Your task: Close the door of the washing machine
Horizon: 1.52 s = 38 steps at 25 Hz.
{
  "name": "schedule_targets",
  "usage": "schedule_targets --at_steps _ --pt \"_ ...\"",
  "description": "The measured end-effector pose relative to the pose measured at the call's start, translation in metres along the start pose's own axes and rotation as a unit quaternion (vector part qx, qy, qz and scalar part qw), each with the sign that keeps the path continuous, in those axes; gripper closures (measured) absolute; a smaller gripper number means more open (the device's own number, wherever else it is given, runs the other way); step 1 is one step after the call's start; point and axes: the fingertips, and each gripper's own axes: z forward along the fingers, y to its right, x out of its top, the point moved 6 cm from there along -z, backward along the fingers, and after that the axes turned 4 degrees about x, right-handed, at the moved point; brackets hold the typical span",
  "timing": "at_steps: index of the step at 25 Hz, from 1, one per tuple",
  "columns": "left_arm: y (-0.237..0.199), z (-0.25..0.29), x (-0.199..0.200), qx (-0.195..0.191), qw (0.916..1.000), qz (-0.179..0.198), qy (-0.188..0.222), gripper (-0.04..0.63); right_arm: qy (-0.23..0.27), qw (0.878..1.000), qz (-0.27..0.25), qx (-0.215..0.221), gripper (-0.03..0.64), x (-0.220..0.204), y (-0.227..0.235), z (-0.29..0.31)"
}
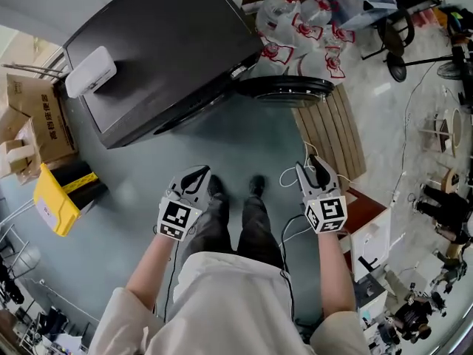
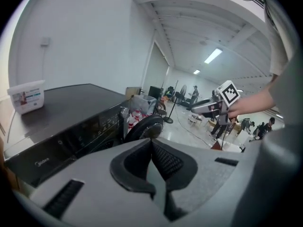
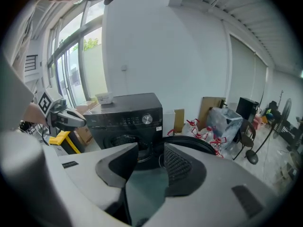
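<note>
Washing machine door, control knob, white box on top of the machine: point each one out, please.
washing machine door point(image 1: 287, 88), head view, on its dark round rim.
control knob point(image 3: 147, 119), right gripper view, on its face.
white box point(image 1: 90, 71), head view, middle of its lid.

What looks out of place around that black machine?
The door of the washing machine stands swung wide open, jutting out toward the water bottles on the floor. A white box sits on the machine's top.
</note>
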Motion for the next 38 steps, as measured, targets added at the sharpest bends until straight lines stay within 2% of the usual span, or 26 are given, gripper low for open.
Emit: schedule_targets --at_steps 3,9,20,28,33,38 --pt "0.005 0.013 -0.003 0.007 0.9999 -0.015 -0.004 0.586 -0.014 1.0 -0.01 0.008 0.43 -0.003 0.021 0.013" --pt "0.02 0.05 -0.012 0.029 0.9993 -0.021 -0.01 0.586 -0.036 0.999 -0.026 0.021 0.426 -0.026 0.082 0.052" --pt "0.043 0.128 -0.053 0.074 0.9944 -0.073 -0.023 0.586 -0.097 0.993 -0.069 0.021 0.423 -0.091 0.204 0.129" --pt "0.063 0.195 -0.071 0.064 0.9944 -0.075 -0.038 0.586 -0.137 0.984 -0.116 0.009 0.422 -0.125 0.284 0.172" --pt "0.071 0.249 -0.086 0.053 0.9949 -0.072 -0.047 0.586 -0.168 0.973 -0.158 -0.012 0.42 -0.154 0.333 0.2" --pt "0.085 0.298 -0.082 0.036 0.993 -0.101 -0.05 0.586 -0.197 0.963 -0.183 -0.029 0.42 -0.17 0.376 0.217"
